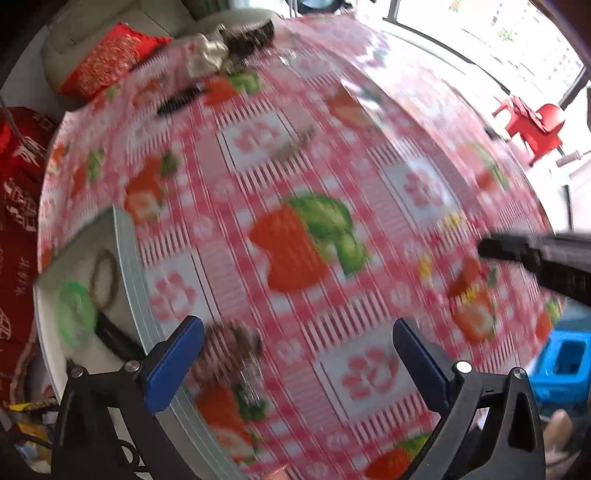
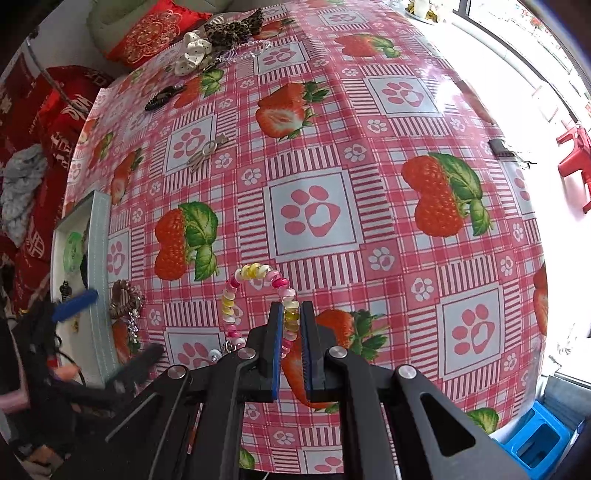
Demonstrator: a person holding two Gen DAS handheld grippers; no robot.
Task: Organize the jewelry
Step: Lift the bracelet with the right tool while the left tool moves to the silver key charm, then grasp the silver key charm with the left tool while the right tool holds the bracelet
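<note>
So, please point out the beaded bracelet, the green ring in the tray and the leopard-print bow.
beaded bracelet (image 2: pixel 255 271): right wrist view, top of the loop.
green ring (image 2: pixel 72 252): right wrist view, its band, inside the tray.
leopard-print bow (image 2: pixel 231 27): right wrist view, middle of the fabric.

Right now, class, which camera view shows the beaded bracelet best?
The right wrist view: the beaded bracelet is sharp, pinched in the right claw. The left wrist view is motion-blurred; it shows only faint yellow specks beside that claw.
</note>
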